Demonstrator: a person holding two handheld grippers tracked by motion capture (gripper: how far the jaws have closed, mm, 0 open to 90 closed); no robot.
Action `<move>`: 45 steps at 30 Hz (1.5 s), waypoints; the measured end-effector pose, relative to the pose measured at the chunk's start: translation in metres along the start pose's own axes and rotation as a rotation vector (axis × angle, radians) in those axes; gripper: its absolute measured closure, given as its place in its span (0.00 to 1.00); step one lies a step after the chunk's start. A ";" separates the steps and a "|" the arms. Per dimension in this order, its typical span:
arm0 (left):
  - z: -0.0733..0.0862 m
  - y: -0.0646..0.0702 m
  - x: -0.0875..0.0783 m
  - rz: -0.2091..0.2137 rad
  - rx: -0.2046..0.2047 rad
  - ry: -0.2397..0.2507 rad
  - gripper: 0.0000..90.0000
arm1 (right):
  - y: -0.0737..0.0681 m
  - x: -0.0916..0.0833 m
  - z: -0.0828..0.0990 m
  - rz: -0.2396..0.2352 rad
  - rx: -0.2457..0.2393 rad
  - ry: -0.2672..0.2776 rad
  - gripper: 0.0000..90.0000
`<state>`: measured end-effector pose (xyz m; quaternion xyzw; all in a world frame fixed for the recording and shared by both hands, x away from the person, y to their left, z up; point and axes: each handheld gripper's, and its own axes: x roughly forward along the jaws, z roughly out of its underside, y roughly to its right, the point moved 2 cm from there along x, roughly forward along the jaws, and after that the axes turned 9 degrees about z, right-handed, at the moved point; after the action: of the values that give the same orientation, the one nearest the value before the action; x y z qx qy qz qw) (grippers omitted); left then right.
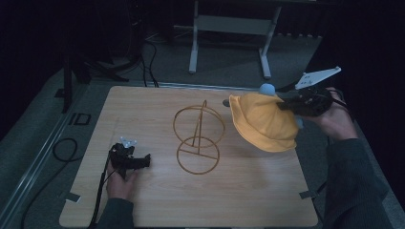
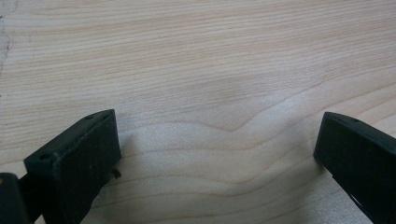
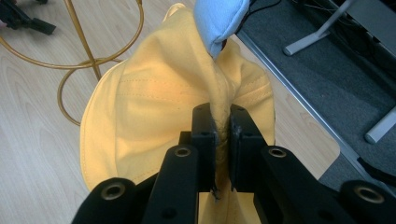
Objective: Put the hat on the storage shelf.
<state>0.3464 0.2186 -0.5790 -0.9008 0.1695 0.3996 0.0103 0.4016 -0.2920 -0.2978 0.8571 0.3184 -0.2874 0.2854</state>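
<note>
Right tool [image 3: 223, 135] pinches yellow hat [image 3: 154, 112] above table's right edge [image 1: 305, 176].

Cloth, wire and pale wood

A matt yellow cloth hat [image 3: 154, 112] with stitched seams is showing against the smooth, light-grained wooden table [image 2: 210, 70]; the thin gold wire stand [image 1: 198, 138] is gleaming like metal, and the gripper jaws are looking matt black plastic.

left claw [image 1: 143, 161] agape, right claw [image 3: 223, 128] clamped

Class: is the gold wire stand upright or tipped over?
Upright: the gold wire stand rests its base ring flat on the table, post rising.
</note>
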 end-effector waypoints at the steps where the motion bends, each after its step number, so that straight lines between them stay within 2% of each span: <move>1: 0.000 0.000 0.000 0.000 0.000 -0.001 0.00 | 0.000 0.000 0.000 0.000 -0.001 0.000 0.92; 29: 0.000 0.000 0.000 0.000 -0.003 0.003 0.00 | -0.001 -0.004 -0.011 -0.015 0.002 0.046 0.92; 45: 0.000 0.000 0.000 0.000 -0.003 0.003 0.00 | -0.008 -0.010 -0.022 -0.052 -0.003 0.116 0.92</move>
<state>0.3465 0.2183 -0.5791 -0.9014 0.1689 0.3985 0.0087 0.3969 -0.2761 -0.2789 0.8632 0.3570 -0.2441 0.2604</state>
